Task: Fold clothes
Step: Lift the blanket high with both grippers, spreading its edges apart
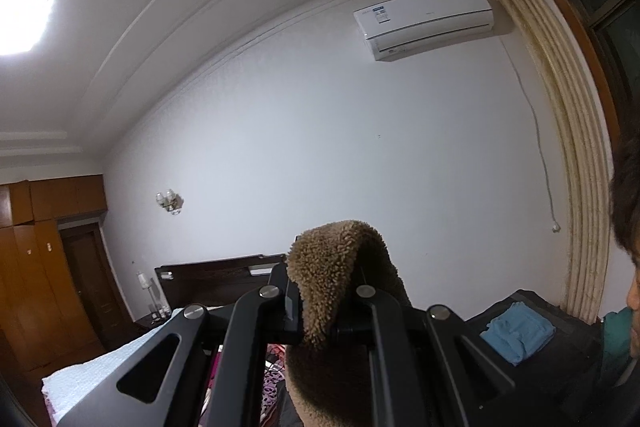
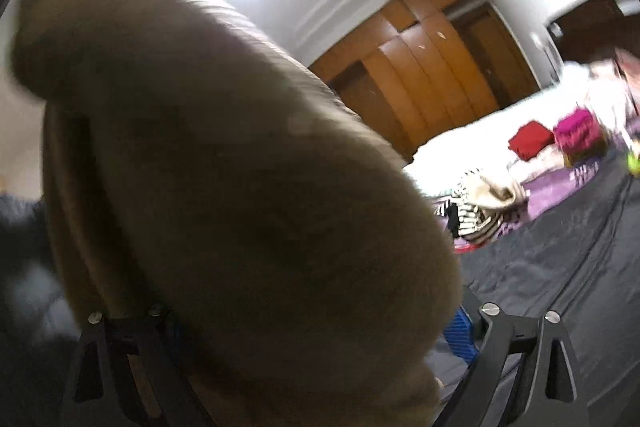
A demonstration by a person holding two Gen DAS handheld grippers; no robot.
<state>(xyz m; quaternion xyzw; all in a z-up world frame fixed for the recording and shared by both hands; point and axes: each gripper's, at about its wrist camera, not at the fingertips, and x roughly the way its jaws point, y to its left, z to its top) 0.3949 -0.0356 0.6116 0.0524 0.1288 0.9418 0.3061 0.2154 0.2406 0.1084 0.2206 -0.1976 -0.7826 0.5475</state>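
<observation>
The left gripper (image 1: 328, 303) is pointing up toward the wall and ceiling, its jaws drawn close together and pinching a fold of brown fleece garment (image 1: 340, 283) that is looping over the fingertips and hanging down between the arms. In the right wrist view the same tan-brown cloth (image 2: 224, 187) is filling most of the frame and draping across the right gripper (image 2: 304, 339); its arms are standing wide at either side, but the fingertips are hidden behind the cloth, so whether it is gripping the cloth cannot be told. The garment is thus being held aloft above a dark bed cover (image 2: 560, 247), not lying flat on it. Farther along the bed, a striped garment (image 2: 476, 211), a red folded item (image 2: 530, 139) and a magenta item (image 2: 578, 135) are resting near a white quilt (image 2: 472, 143).

Risks, as judged from this pose: the left pinch is taking only a narrow lip of thick pile, so the weight of the hanging cloth may be dragging it free. The right-hand picture is blurring, suggesting quick motion, which could be shaking the hold loose. With cloth covering the right camera, an edge could be caught blind and the fold laid down crooked.
</observation>
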